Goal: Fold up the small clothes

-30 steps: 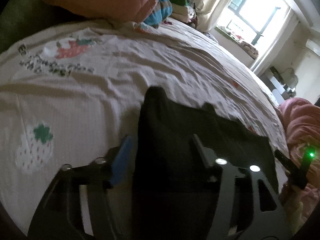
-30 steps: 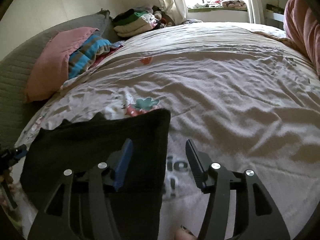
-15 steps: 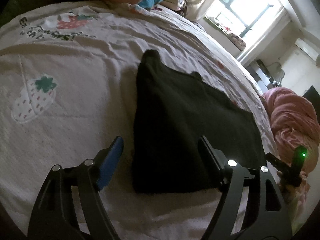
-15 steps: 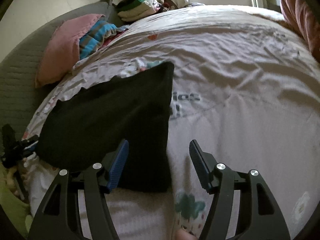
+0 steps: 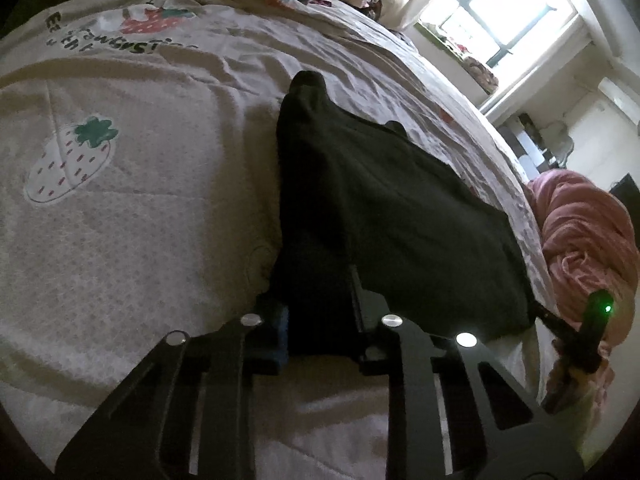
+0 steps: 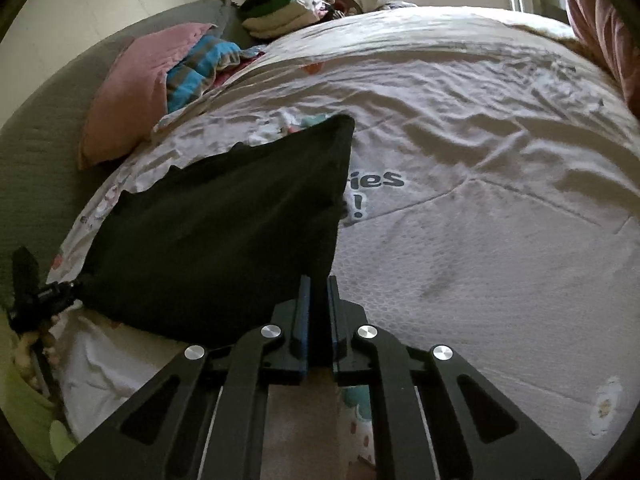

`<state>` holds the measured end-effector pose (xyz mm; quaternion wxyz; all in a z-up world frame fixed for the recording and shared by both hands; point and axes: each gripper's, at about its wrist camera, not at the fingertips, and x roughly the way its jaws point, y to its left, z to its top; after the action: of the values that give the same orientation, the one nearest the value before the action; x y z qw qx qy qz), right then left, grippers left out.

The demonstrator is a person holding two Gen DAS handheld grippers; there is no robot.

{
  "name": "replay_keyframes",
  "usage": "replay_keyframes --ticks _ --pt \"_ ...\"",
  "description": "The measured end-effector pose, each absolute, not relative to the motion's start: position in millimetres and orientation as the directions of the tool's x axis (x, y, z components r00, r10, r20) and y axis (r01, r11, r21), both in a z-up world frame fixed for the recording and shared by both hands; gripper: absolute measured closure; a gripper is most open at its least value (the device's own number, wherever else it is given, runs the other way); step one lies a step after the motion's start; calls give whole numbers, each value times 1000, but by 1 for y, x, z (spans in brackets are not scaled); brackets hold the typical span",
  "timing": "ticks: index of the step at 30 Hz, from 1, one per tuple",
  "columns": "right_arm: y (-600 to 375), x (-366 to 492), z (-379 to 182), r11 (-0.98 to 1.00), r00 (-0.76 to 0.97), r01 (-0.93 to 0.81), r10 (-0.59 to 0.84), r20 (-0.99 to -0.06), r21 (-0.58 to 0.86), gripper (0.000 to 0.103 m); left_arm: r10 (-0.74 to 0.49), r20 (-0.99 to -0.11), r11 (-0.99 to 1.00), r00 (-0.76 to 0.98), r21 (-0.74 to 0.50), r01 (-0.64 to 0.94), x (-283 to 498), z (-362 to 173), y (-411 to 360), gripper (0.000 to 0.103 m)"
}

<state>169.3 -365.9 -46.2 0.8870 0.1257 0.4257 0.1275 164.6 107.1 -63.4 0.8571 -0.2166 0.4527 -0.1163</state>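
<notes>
Item: black soft-fabric folded garment (image 5: pixel 392 216), lying on a white quilted bedspread with strawberry prints and grey lettering (image 5: pixel 132 208). Near edge raised off the bedspread at both near corners.

Left gripper (image 5: pixel 320 312): jaws clenched on the garment's near corner; cloth bunched between them, the rest spreading ahead and to the right.

Right gripper (image 6: pixel 317 300): jaws clamped tight on the opposite near corner; garment (image 6: pixel 224 232) extends ahead and to the left of them.

Beyond the jaws: pink square pillow (image 6: pixel 140 88), blue-and-grey striped cloth (image 6: pixel 200 68), stack of folded clothes (image 6: pixel 284 12).
</notes>
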Motion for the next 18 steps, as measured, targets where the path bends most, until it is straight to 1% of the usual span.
replay_keyframes --ticks 4,9,11,18 --pt "-364 161 -44 946 606 -128 313 -731 299 97 -397 -727 879 561 -476 4 158 -61 108 93" --pt "-361 160 -52 959 593 -110 273 -757 259 97 -386 -734 884 558 -467 -2 152 -64 107 92" --pt "-359 159 -52 964 597 -111 259 -759 241 96 -371 -741 894 559 -449 -1 150 -62 106 90" --pt "-353 153 -49 974 602 -110 225 -766 199 93 -338 -760 914 555 -406 1 145 -58 99 88"
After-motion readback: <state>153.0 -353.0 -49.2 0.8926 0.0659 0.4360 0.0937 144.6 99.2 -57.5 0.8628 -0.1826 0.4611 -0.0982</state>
